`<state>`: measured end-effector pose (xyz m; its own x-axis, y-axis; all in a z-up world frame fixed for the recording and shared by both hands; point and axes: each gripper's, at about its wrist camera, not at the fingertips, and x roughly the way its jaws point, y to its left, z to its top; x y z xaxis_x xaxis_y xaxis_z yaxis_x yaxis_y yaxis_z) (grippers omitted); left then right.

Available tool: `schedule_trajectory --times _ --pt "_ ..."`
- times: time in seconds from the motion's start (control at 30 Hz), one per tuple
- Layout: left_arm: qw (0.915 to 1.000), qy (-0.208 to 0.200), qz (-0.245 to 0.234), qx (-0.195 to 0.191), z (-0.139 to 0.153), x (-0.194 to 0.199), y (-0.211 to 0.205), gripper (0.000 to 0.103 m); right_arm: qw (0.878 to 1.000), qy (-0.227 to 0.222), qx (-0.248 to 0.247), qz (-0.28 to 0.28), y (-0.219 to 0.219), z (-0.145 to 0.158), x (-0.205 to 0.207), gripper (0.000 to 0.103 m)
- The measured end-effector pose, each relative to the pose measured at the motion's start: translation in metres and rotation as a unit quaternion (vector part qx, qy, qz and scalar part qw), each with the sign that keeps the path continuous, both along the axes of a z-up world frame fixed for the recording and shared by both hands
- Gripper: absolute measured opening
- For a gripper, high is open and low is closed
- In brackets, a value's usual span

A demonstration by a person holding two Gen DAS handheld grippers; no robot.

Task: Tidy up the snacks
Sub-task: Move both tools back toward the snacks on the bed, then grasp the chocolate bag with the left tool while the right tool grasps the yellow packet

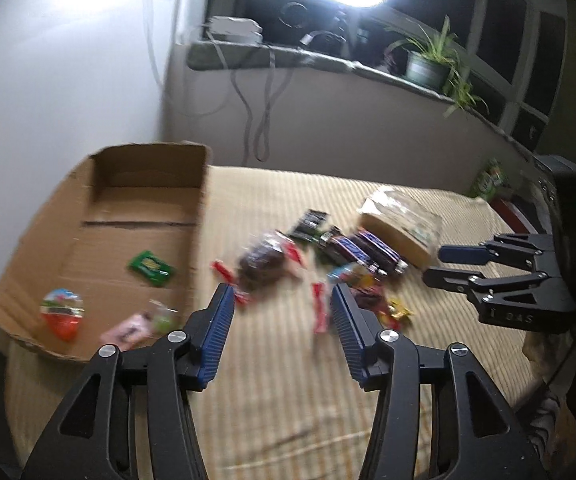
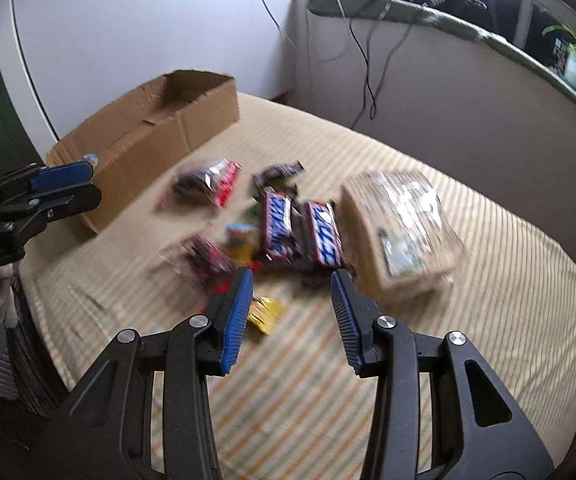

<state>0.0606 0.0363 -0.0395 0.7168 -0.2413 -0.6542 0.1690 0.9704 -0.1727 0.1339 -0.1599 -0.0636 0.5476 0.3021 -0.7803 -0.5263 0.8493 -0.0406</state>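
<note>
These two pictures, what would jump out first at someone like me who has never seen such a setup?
Probably the heap of snacks mid-table on the striped cloth, with two blue-lettered chocolate bars beside a big clear-wrapped pack. Left of it lies an open cardboard box already holding a few treats, including a green packet. Both grippers, left and right, hover open above the table.

Black skeletal left gripper (image 1: 282, 320) and right gripper (image 2: 292, 304); blue ribbed jaws; silver screws
</note>
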Motion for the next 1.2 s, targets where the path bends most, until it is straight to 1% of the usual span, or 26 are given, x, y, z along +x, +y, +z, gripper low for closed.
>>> schedule_trajectory --times 0.07,0.17,0.2,0.27,0.47,0.67,0.83,0.97,1.03,1.1,1.2 --pt "0.9999 0.008 -0.011 -0.004 -0.004 0.001 -0.011 0.058 1.0 0.006 0.002 -0.003 -0.007 -0.004 0.001 0.043" --pt "0.9995 0.02 -0.022 -0.011 -0.008 0.005 -0.022 0.059 1.0 0.012 0.006 -0.002 -0.013 -0.009 0.001 0.043" --pt "0.9993 0.025 -0.025 -0.011 -0.01 0.007 -0.027 0.063 1.0 0.015 0.008 0.003 -0.013 -0.011 0.0 0.043" --pt "0.999 0.032 -0.03 -0.009 -0.013 0.01 -0.035 0.066 1.0 0.02 0.011 0.016 -0.011 -0.015 -0.002 0.043" --pt "0.9975 0.058 -0.04 -0.007 -0.024 0.022 -0.054 0.07 0.997 0.031 -0.004 0.072 0.004 -0.032 -0.01 0.043" --pt "0.9959 0.076 -0.048 0.012 -0.034 0.038 -0.068 0.07 0.993 0.028 -0.025 0.114 0.01 -0.04 -0.008 0.043" --pt "0.9945 0.091 -0.046 0.022 -0.045 0.052 -0.073 0.07 0.99 0.03 -0.033 0.134 0.011 -0.044 -0.001 0.043" --pt "0.9943 0.097 -0.041 0.018 -0.05 0.055 -0.068 0.07 0.987 0.031 -0.038 0.156 0.016 -0.047 0.002 0.043" --pt "0.9943 0.099 -0.039 0.014 -0.052 0.055 -0.064 0.068 0.985 0.031 -0.039 0.164 0.018 -0.048 0.003 0.043" --pt "0.9942 0.1 -0.039 0.007 -0.052 0.055 -0.061 0.062 0.984 0.031 -0.045 0.171 0.021 -0.051 0.005 0.043" --pt "0.9945 0.098 -0.039 0.005 -0.052 0.052 -0.057 0.06 0.983 0.032 -0.043 0.177 0.027 -0.052 0.009 0.043"
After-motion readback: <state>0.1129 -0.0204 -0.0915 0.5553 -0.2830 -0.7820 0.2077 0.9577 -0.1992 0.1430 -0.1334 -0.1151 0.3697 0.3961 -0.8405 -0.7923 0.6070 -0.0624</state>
